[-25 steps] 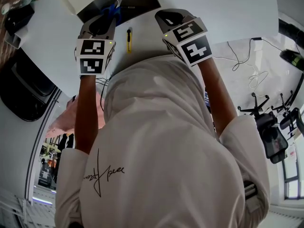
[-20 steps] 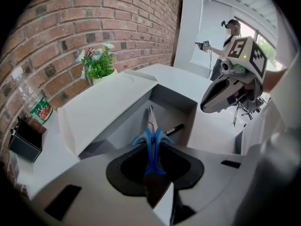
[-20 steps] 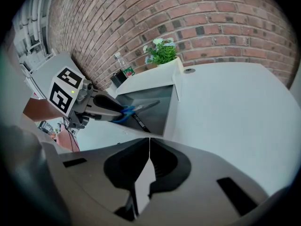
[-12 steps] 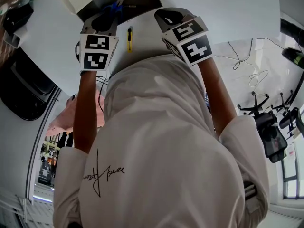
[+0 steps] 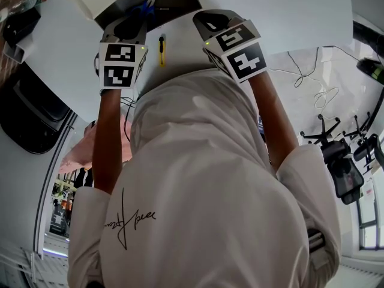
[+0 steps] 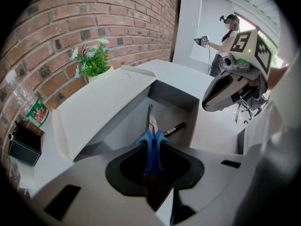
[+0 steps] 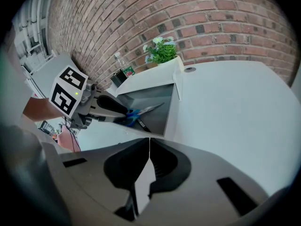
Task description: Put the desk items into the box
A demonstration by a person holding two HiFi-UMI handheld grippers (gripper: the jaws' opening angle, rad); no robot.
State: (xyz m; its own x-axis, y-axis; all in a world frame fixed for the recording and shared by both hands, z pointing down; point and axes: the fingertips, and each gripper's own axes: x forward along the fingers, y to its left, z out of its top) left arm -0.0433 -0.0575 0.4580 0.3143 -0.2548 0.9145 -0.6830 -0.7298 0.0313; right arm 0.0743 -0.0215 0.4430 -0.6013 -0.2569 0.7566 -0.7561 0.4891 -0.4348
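Observation:
My left gripper (image 6: pixel 152 139) is shut on the blue handles of a pair of scissors (image 6: pixel 150 126). Their blades point down into the open white box (image 6: pixel 175 92). A black marker (image 6: pixel 173 129) lies on the box floor, just right of the blades. From the head view, the left gripper (image 5: pixel 139 18) hangs over the box's near edge (image 5: pixel 174 12). A yellow utility knife (image 5: pixel 162 50) lies on the desk between the two grippers. To the right of the box, my right gripper (image 7: pixel 149 146) is shut with nothing in it, above the bare white desk (image 7: pixel 235 107).
A potted plant (image 6: pixel 93 60) stands behind the box by the brick wall. A black container (image 6: pixel 22 144) and a bottle sit on the desk's left end. The box's flap (image 6: pixel 101 105) lies open to the left. Office chairs (image 5: pixel 345 161) and cables are on the floor at right.
My left gripper has moved a little forward with the scissors, so their blades now reach over the box. The right gripper has barely moved.

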